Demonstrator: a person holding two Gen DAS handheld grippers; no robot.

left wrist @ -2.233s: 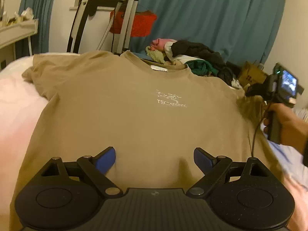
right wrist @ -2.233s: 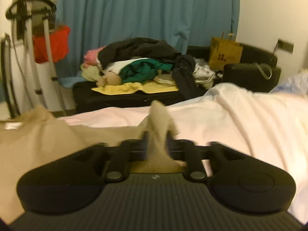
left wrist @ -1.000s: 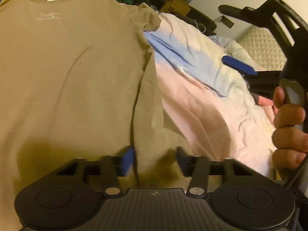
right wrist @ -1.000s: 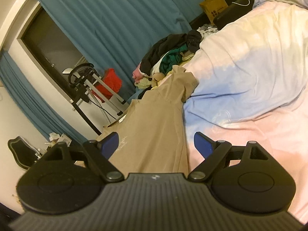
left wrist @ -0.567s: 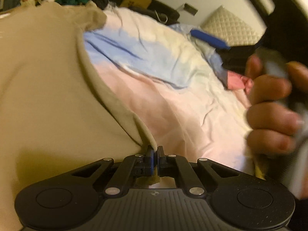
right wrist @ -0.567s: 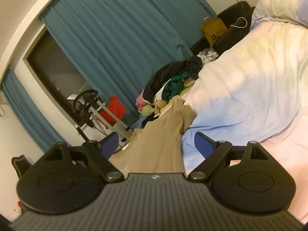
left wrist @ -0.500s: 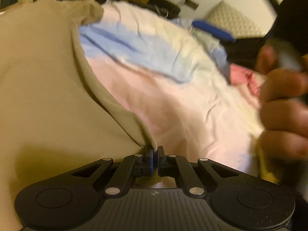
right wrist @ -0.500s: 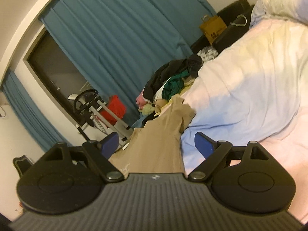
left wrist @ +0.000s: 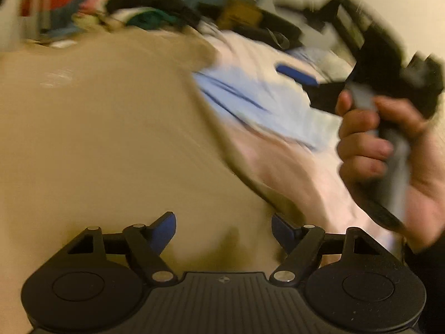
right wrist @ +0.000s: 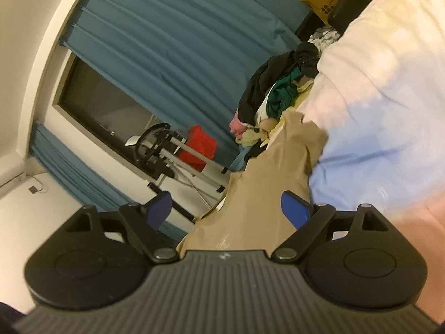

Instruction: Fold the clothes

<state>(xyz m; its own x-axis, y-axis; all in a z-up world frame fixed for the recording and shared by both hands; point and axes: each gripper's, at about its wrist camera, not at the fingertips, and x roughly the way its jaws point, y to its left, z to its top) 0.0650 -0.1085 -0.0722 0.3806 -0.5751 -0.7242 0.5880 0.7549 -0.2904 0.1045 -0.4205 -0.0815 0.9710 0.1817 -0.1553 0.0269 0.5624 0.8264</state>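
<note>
Over the bed (left wrist: 278, 64), both my left tongs (left wrist: 224, 229) and right tongs (right wrist: 226, 208) gape, empty; tan T-shirt (left wrist: 97, 128) looks soft, floppy, so I'd pinch its side hem.

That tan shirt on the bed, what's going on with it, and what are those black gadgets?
A person is folding clothes with a two-fingered tool in each hand. The tan T-shirt lies spread on the pastel bedding. The left tool hovers open over the shirt's near edge, gripping nothing. The right tool is also open and empty, held in the right hand beside the shirt. No fold is visible yet.
</note>
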